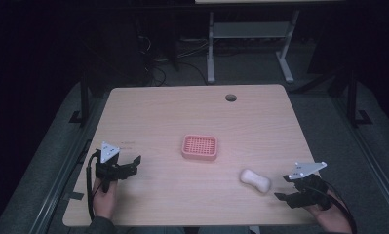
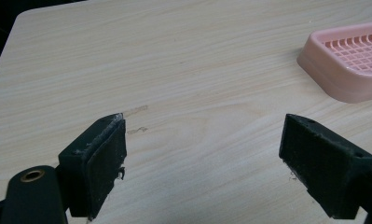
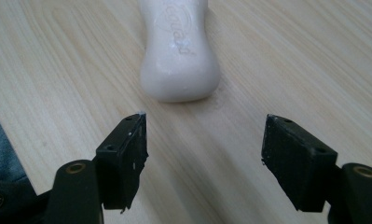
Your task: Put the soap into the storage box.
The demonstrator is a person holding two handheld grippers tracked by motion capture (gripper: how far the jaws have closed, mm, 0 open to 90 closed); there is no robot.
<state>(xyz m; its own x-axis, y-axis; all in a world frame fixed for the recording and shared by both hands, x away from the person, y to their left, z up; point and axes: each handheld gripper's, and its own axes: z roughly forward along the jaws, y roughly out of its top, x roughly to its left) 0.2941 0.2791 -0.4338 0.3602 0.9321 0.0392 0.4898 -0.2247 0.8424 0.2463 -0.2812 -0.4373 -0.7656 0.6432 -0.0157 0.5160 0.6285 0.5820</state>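
Observation:
A white bar of soap [image 1: 255, 180] lies on the wooden table [image 1: 192, 112] at the front right, seen close up in the right gripper view as the soap [image 3: 179, 60] with raised lettering. My right gripper [image 1: 282, 187] [image 3: 204, 126] is open just short of the bar's near end, with nothing between its jaws. A pink slotted soap dish [image 1: 199, 147] sits empty at the table's middle, and the dish [image 2: 347, 60] shows at upper right in the left gripper view. My left gripper [image 1: 132, 167] [image 2: 204, 135] is open over bare wood at the front left.
A round cable hole [image 1: 230, 97] is set near the table's far edge. The legs of another desk [image 1: 210, 48] stand on the dark floor behind. Faint scuff marks [image 2: 136, 110] lie on the wood ahead of the left jaws.

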